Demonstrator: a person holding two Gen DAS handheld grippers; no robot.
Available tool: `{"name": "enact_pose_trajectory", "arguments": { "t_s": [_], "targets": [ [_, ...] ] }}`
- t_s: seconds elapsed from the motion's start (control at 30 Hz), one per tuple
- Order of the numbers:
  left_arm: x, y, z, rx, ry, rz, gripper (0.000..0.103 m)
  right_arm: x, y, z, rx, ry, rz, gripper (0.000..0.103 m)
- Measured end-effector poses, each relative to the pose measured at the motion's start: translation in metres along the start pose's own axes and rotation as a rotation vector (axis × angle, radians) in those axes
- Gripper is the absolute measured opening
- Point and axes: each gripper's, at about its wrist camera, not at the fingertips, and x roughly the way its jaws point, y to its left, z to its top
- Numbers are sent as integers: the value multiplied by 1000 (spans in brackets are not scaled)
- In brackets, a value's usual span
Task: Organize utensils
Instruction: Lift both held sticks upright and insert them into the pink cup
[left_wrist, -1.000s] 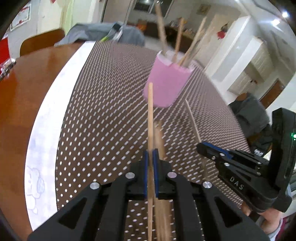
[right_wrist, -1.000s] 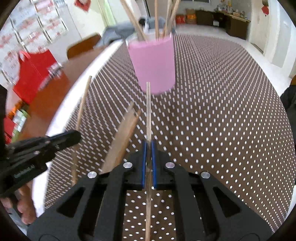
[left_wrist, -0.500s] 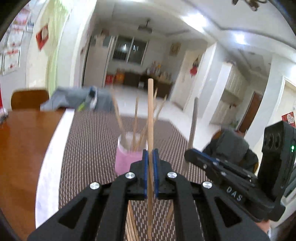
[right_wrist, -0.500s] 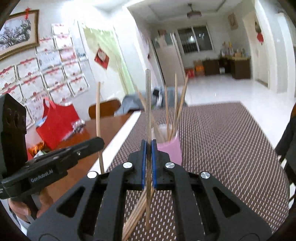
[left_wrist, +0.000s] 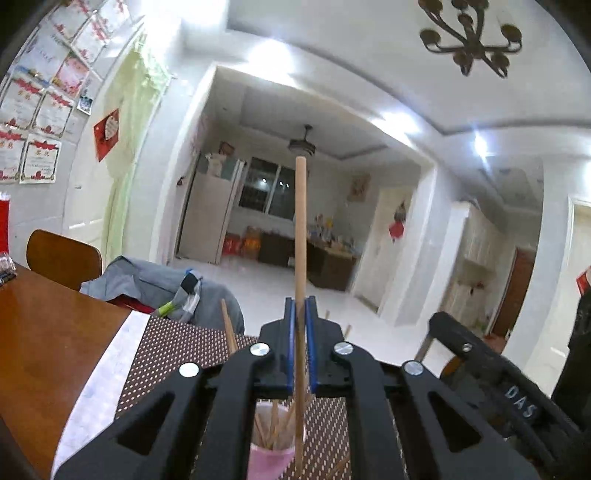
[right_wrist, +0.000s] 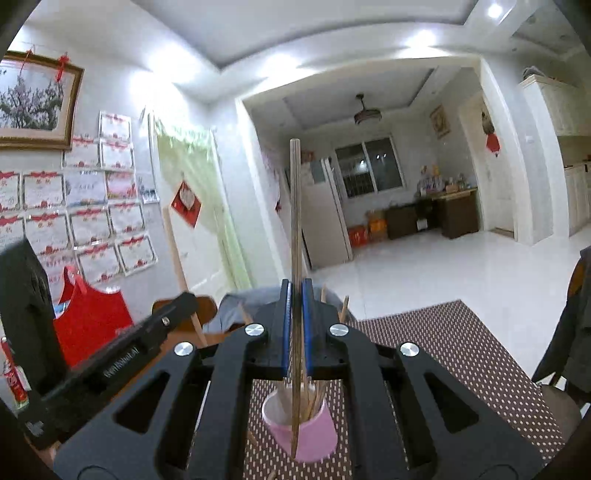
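Pink cup: the pink cup (left_wrist: 271, 454) stood on the dotted brown mat (left_wrist: 166, 354), seen low between the arms of each gripper, below and just ahead of the jaws; several chopsticks (left_wrist: 271, 424) already leaned inside it.
Left chopstick: a pale wooden chopstick (left_wrist: 300, 236) stood upright in the left gripper (left_wrist: 300, 332), its top well above the jaws and its lower end hanging at the cup's right rim; whether it touched the rim could not be told.
Right chopstick: a darker chopstick (right_wrist: 295, 214) stood upright in the right gripper (right_wrist: 295, 317), its tip hanging in front of the cup (right_wrist: 314, 435) near the rim; touching or apart could not be told.
Loose sticks: more chopsticks (left_wrist: 338, 469) lay on the mat just right of the cup.
Edges: the mat's left edge met a white strip (left_wrist: 107, 369), then bare wooden table (left_wrist: 48, 347) running to the far edge, where a chair back (left_wrist: 62, 258) and grey clothing (left_wrist: 155, 284) sat.
Open room: the mat lay bare to the right of the cup in the right wrist view (right_wrist: 461, 350); a red bag (right_wrist: 88, 321) stood at the table's left side.
Left gripper: clenched on its chopstick, blue pads pressed to both sides.
Right gripper: clenched likewise on the darker chopstick.
Spacing: the two grippers were side by side, each visible in the other's view.
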Motion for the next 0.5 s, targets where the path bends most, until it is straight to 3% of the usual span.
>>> {"name": "enact_pose_trajectory", "arguments": {
  "t_s": [0.17,0.5],
  "targets": [
    [17,12,-10,-26,-63,31,6,15,-2,-7,3,-54,1,6],
    [48,26,-33,27,-42,94,6,39,-6,-29,20,-101,-12,6]
  ]
}}
